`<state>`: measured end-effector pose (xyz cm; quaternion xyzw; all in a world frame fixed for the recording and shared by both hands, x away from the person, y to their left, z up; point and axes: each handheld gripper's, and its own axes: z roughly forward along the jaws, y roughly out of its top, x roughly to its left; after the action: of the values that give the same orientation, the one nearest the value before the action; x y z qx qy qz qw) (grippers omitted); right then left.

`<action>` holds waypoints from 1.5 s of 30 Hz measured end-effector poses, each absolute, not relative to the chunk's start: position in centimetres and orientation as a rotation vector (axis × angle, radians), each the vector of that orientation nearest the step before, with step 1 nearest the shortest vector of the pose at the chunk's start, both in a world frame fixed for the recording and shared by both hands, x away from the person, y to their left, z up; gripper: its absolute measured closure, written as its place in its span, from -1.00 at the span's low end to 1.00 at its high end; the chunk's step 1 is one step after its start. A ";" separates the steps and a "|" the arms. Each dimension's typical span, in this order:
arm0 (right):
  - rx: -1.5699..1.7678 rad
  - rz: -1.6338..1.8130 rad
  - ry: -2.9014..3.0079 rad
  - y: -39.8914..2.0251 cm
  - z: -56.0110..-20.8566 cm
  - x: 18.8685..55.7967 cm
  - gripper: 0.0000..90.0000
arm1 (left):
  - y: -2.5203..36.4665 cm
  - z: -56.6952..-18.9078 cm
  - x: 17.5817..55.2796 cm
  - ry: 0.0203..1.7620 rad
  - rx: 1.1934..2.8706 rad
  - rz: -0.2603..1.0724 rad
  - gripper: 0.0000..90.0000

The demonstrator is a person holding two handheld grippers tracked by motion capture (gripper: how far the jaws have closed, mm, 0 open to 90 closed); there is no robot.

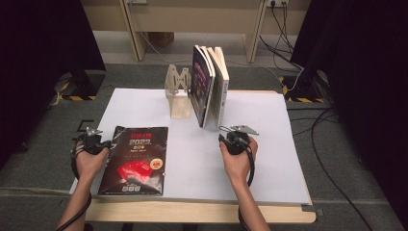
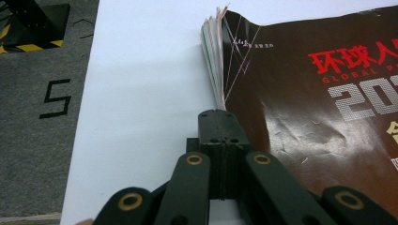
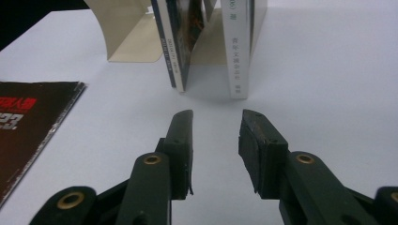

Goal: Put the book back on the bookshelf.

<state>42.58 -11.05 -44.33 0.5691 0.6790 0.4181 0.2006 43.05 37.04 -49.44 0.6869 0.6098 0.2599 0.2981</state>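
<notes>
Black and glossy, the magazine (image 1: 136, 160) lies flat on the white tabletop (image 1: 269, 159), at its left front. Its cover carries red Chinese characters, big grey dotted numerals and a cluster of red cards lower down; the surface is creased and scuffed, and the pages fan slightly at the far left corner, as the left gripper view shows (image 2: 309, 108). The left tongs (image 1: 107, 144) sit at that left edge, jaws fully together with their tips touching the page edges just below the fanned corner; whether any page is pinched between them I cannot tell. The right tongs (image 1: 234, 136) hover low over bare tabletop, well apart from the magazine, jaws about half spread with nothing between them. Just beyond them stand two books (image 1: 210, 85), upright and leaning a little, their spines facing the right tongs (image 3: 216, 140). A beige metal bookend (image 1: 178, 94) props them from the left.
</notes>
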 end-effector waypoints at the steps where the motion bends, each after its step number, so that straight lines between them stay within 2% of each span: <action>1: 1.589 1.169 1.902 -11.0 -44.3 42.5 0.46 | 37.0 -49.4 43.0 1.619 1.824 0.680 1.00; 4: 1.592 1.175 1.907 -10.9 -44.3 42.5 0.45 | 36.6 -49.4 42.8 1.600 1.827 0.643 1.00; 32: 1.599 1.164 2.007 -9.0 -45.3 42.5 0.44 | 30.0 -49.0 41.0 1.450 1.991 0.596 0.99; 41: 1.606 1.154 2.073 -7.7 -45.9 42.8 0.44 | 30.8 -49.1 40.5 1.447 1.942 0.527 0.93; 45: 1.614 1.143 2.075 -7.9 -45.9 42.9 0.43 | 31.2 -49.1 39.9 1.457 1.920 0.537 0.92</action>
<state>42.87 -7.89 -45.94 0.5578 0.7169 0.3951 0.1370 39.95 31.25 -49.09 0.7341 0.5569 0.2051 0.3299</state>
